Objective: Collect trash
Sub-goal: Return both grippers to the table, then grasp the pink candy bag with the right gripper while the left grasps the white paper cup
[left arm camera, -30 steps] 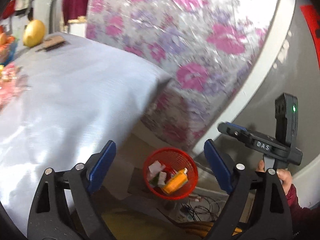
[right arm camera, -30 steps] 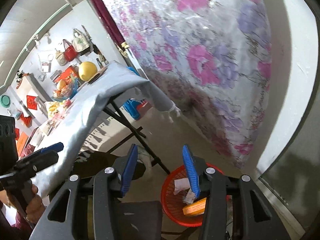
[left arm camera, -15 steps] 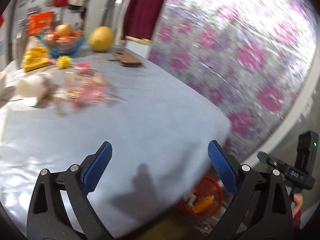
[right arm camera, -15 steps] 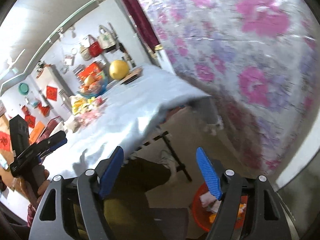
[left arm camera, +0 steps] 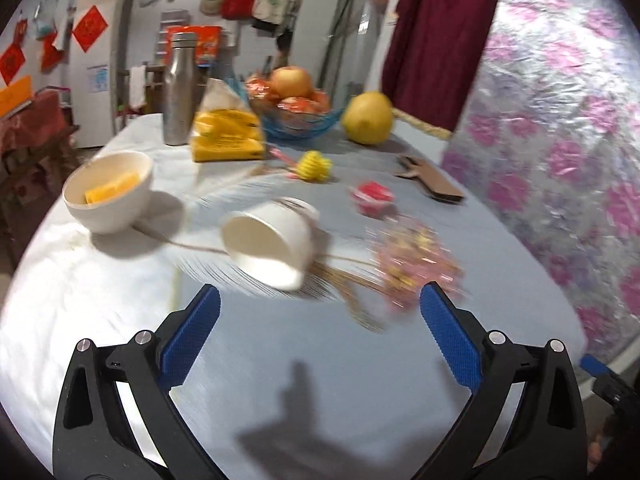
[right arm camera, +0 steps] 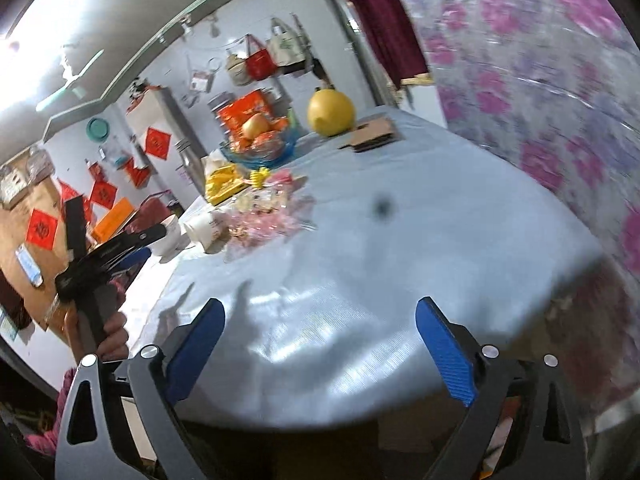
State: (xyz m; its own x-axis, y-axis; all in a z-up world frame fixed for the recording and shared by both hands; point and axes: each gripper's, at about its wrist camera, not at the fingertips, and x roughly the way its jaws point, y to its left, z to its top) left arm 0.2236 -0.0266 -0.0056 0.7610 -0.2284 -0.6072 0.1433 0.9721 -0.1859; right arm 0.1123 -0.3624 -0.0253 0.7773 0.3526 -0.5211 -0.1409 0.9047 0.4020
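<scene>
My left gripper point(left arm camera: 320, 296) hovers over the near part of the cloth-covered table point(left arm camera: 320, 380), its jaws opening with nothing between them. Just beyond its fingertips lie a tipped white paper cup point(left arm camera: 268, 244) and a crumpled pink wrapper point(left arm camera: 412, 268). Farther back are a small red wrapper point(left arm camera: 374, 198) and a cardboard scrap point(left arm camera: 432, 180). My right gripper point(right arm camera: 320, 306) is at the table's near edge, its empty jaws also opening. In the right wrist view the cup point(right arm camera: 204, 226) and pink wrapper point(right arm camera: 272, 216) sit mid-table, with the left gripper point(right arm camera: 150, 244) at the left.
A white bowl point(left arm camera: 108, 190) holding an orange piece, a yellow bag point(left arm camera: 226, 132), a steel bottle point(left arm camera: 180, 88), a blue fruit bowl point(left arm camera: 296, 120) and a yellow pomelo point(left arm camera: 368, 118) stand at the back. A floral-covered surface point(left arm camera: 560, 120) rises on the right.
Both views have swung up from the red basket on the floor to the tabletop. The right jaws have spread much wider; the left jaws opened a little more.
</scene>
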